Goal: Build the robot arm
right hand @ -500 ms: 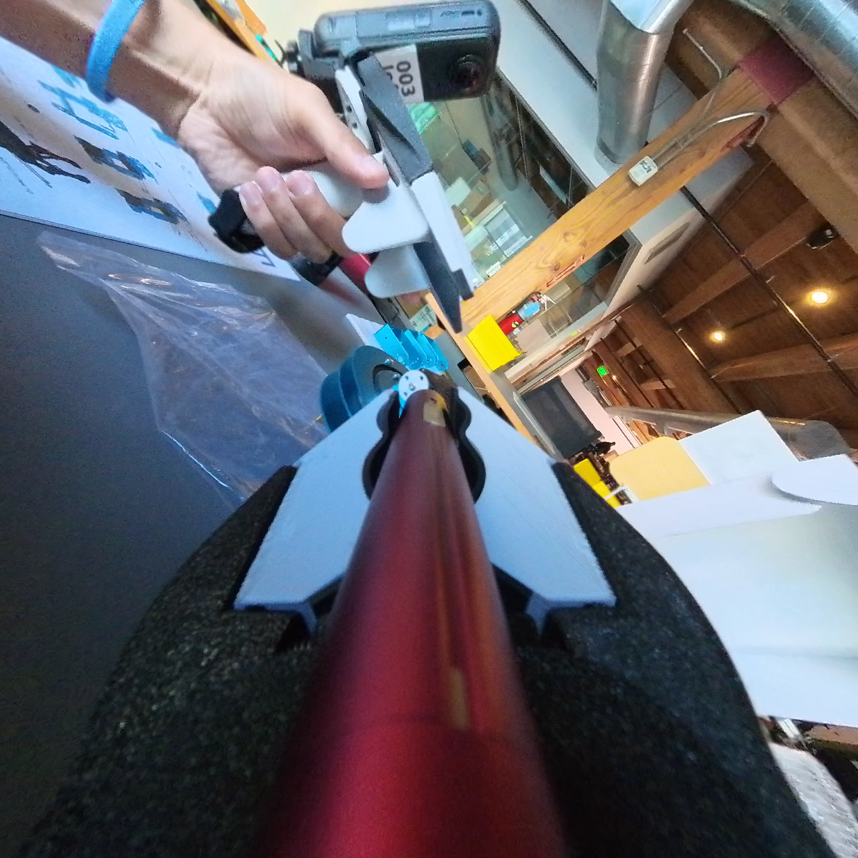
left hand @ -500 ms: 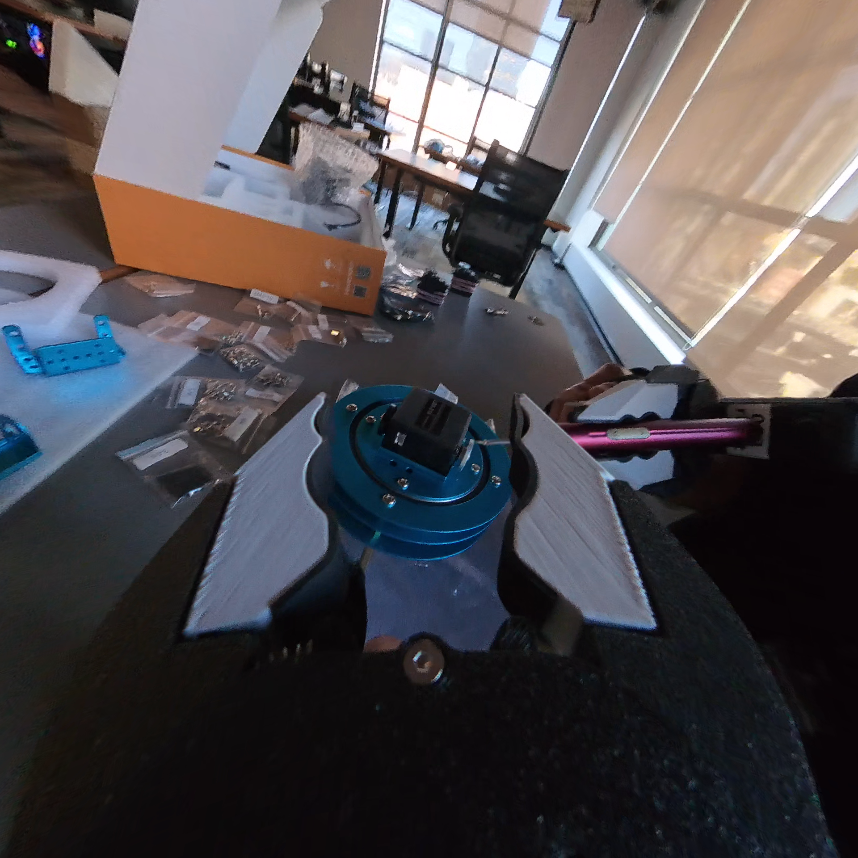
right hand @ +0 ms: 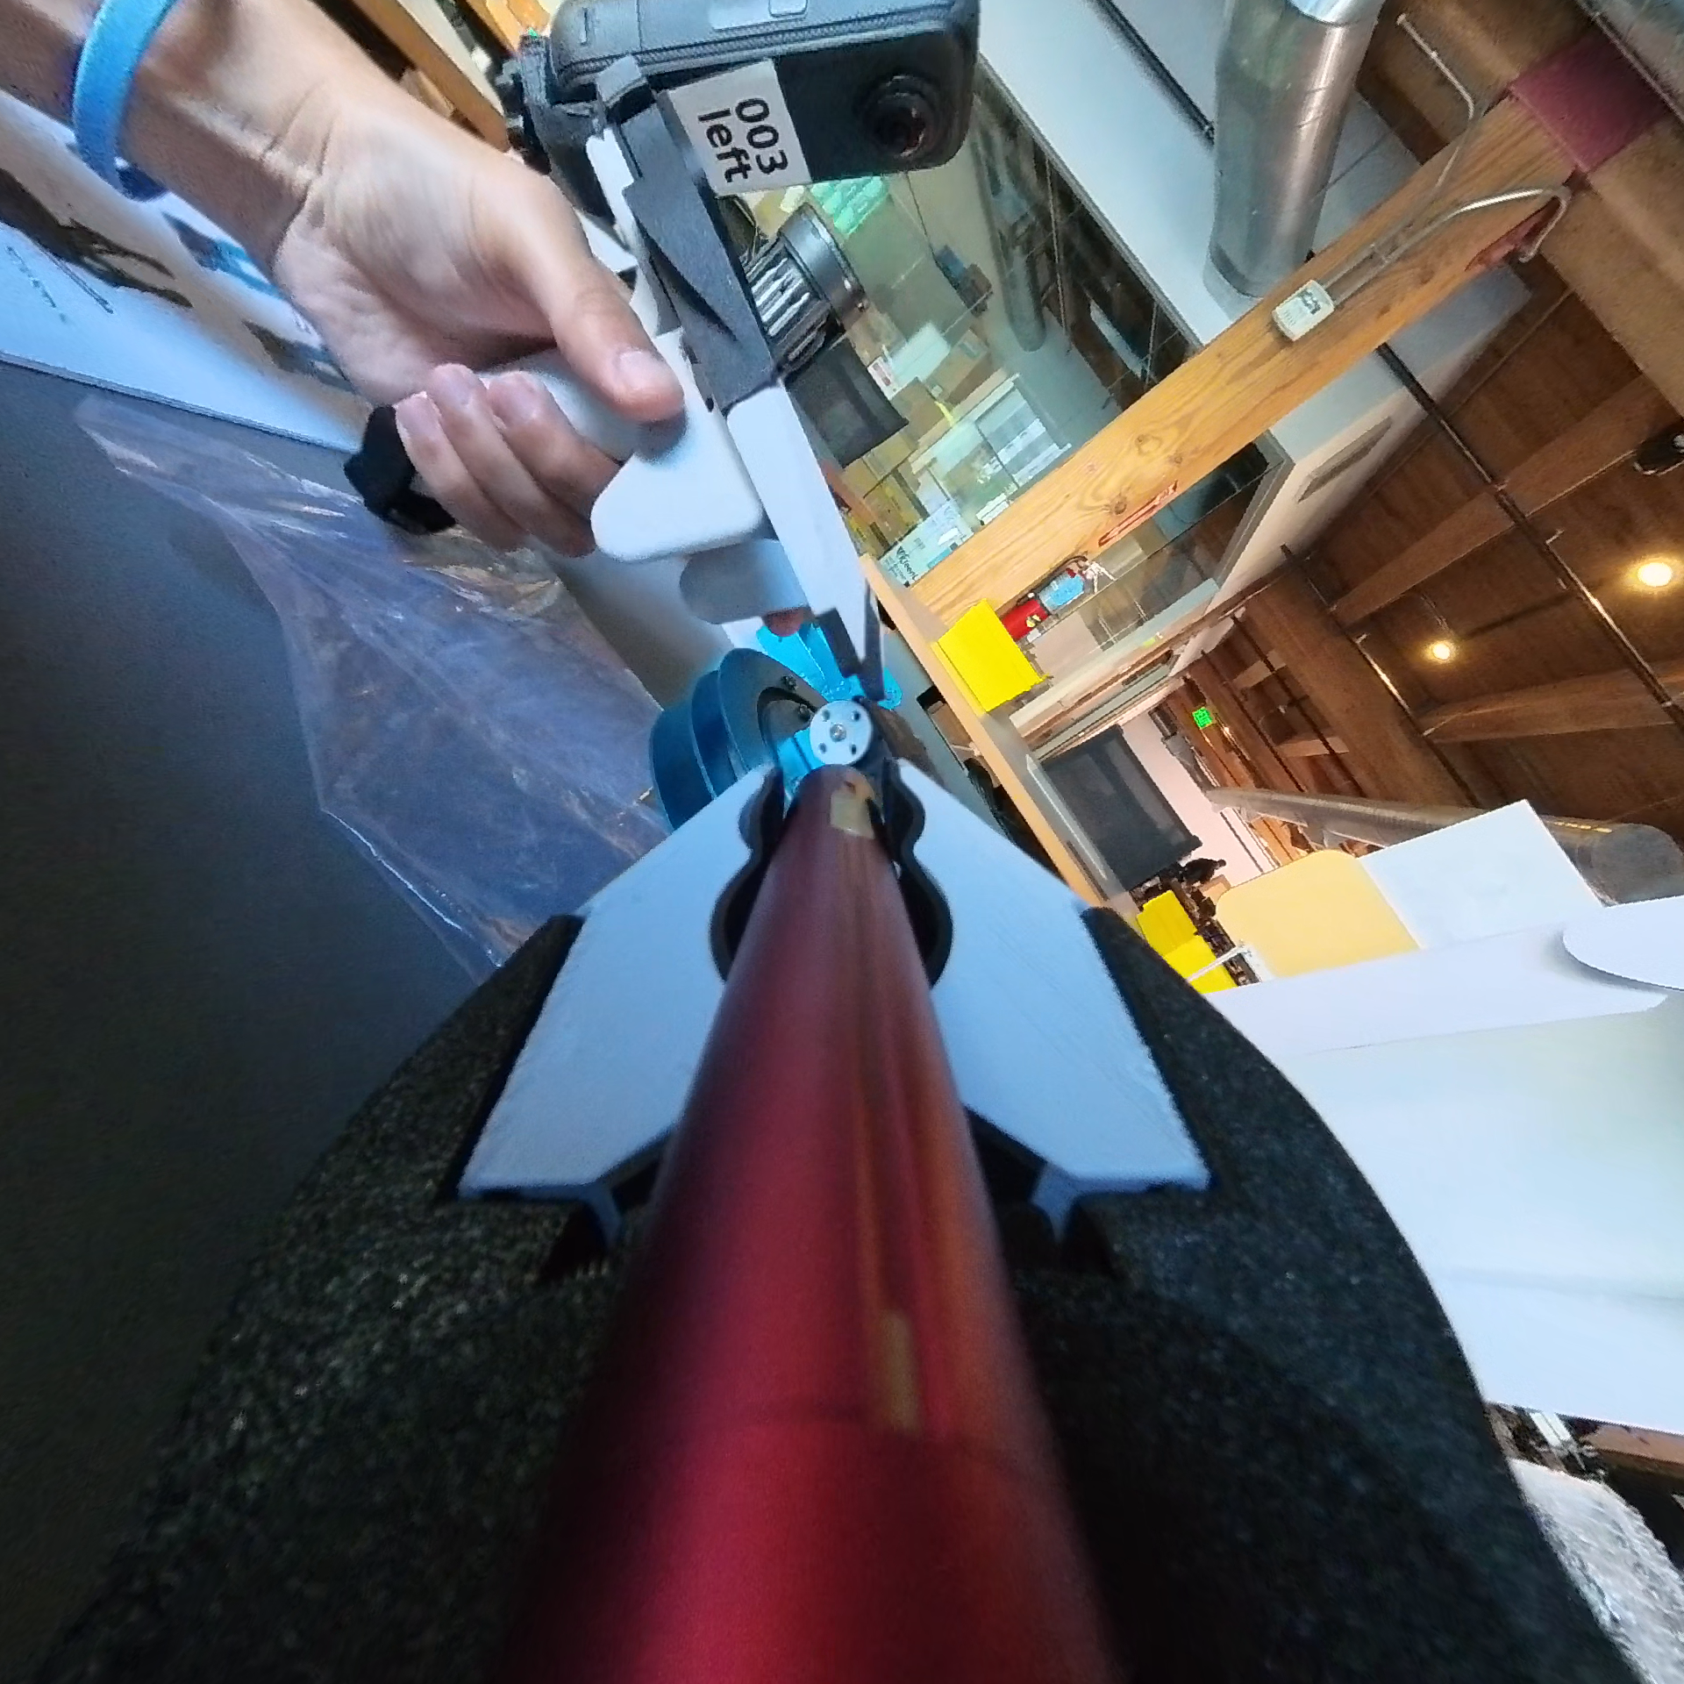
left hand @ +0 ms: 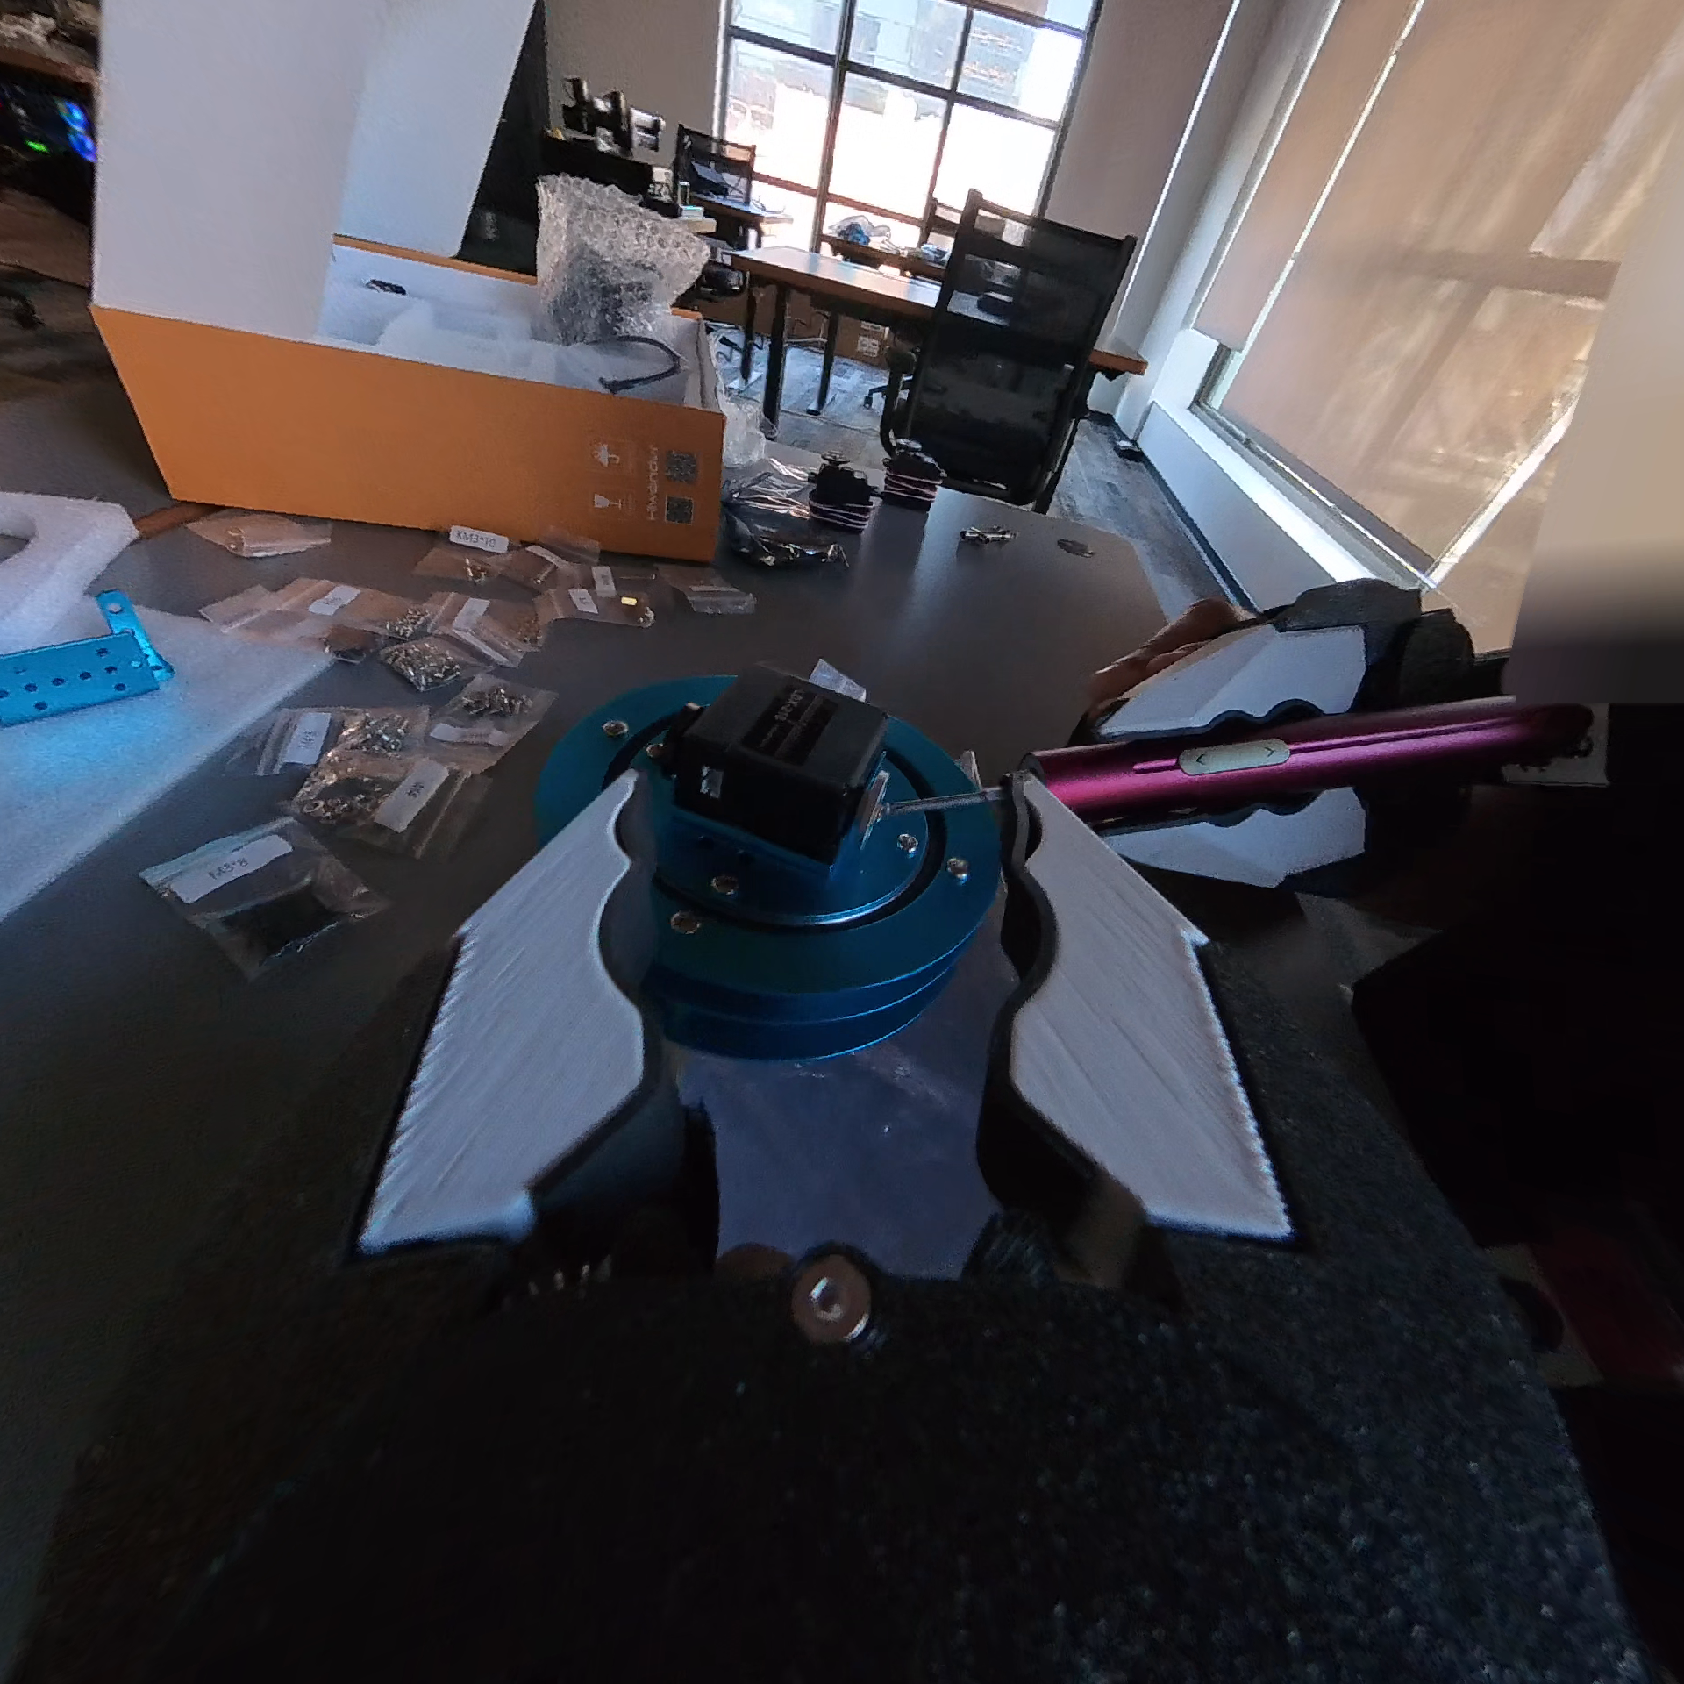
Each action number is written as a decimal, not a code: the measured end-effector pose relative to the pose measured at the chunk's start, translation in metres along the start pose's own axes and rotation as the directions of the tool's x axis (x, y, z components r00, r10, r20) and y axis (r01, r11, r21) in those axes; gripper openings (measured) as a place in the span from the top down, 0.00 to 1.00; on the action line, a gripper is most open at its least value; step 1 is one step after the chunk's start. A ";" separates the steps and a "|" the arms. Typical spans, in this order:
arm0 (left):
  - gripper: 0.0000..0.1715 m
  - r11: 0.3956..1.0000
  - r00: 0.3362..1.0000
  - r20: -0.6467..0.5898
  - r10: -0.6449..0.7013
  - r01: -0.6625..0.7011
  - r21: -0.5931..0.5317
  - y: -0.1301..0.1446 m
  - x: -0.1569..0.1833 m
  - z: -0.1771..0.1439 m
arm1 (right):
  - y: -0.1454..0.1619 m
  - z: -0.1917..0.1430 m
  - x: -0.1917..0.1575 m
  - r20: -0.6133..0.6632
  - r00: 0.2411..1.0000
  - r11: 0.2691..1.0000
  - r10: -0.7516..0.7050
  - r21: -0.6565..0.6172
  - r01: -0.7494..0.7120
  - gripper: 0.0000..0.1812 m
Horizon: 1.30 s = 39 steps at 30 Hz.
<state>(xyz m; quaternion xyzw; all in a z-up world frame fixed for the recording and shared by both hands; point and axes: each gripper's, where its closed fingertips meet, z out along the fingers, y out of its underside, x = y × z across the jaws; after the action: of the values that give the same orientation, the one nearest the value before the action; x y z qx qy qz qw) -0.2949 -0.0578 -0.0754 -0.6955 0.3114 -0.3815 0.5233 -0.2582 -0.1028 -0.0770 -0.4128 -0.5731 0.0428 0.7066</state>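
A blue round base point(left hand: 784, 993) with a black servo point(left hand: 784, 765) mounted on top stands on the dark grey table point(left hand: 957, 620). My left gripper point(left hand: 825, 797) has a finger on each side of the base and is closed against it. My right gripper point(right hand: 834, 802) is shut on a red electric screwdriver point(right hand: 820, 1230). Its thin bit point(left hand: 948, 802) touches the silver round horn point(right hand: 838, 729) on the servo's side. The right gripper point(left hand: 1084, 775) enters the left wrist view from the right. The left gripper point(right hand: 857, 656), held by a hand point(right hand: 437, 273), stands above the base point(right hand: 702, 738).
An open orange box point(left hand: 410, 456) stands at the back left. Several small bags of screws point(left hand: 410, 656) lie in front of it. A blue perforated bracket point(left hand: 73, 674) rests on white foam at the left. Two more servos point(left hand: 847, 492) and an office chair point(left hand: 1002, 364) are behind. A clear plastic bag point(right hand: 410, 683) lies beside the base.
Both grippers keep their hold. The right gripper with the screwdriver has come closer to the servo. The left wrist view has tilted a little to the left.
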 end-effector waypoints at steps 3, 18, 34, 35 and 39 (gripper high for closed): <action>0.54 1.000 1.000 0.008 0.019 -0.019 0.004 -0.001 0.003 0.003 | 0.000 0.001 0.000 0.000 1.000 1.000 -0.004 0.002 0.004 0.88; 0.53 1.000 1.000 -0.006 0.009 -0.009 -0.004 0.006 0.007 0.009 | 0.003 0.003 -0.001 0.001 1.000 1.000 -0.011 0.000 0.011 0.88; 0.57 0.999 0.999 0.023 0.028 -0.028 -0.028 0.010 0.004 0.009 | 0.003 0.003 -0.001 -0.006 1.000 1.000 -0.021 0.003 0.021 0.88; 0.57 0.999 0.999 0.025 0.030 -0.029 -0.032 0.010 0.003 0.009 | 0.003 0.003 -0.001 -0.008 1.000 1.000 -0.022 0.002 0.022 0.88; 0.59 0.999 0.999 0.032 0.033 -0.032 -0.033 0.010 0.002 0.008 | 0.002 0.003 0.000 -0.013 1.000 1.000 -0.020 0.005 0.020 0.88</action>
<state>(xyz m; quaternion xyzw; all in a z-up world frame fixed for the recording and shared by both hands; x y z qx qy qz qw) -0.2871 -0.0583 -0.0864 -0.7050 0.3202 -0.3562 0.5231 -0.2596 -0.0994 -0.0783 -0.4057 -0.5724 0.0345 0.7117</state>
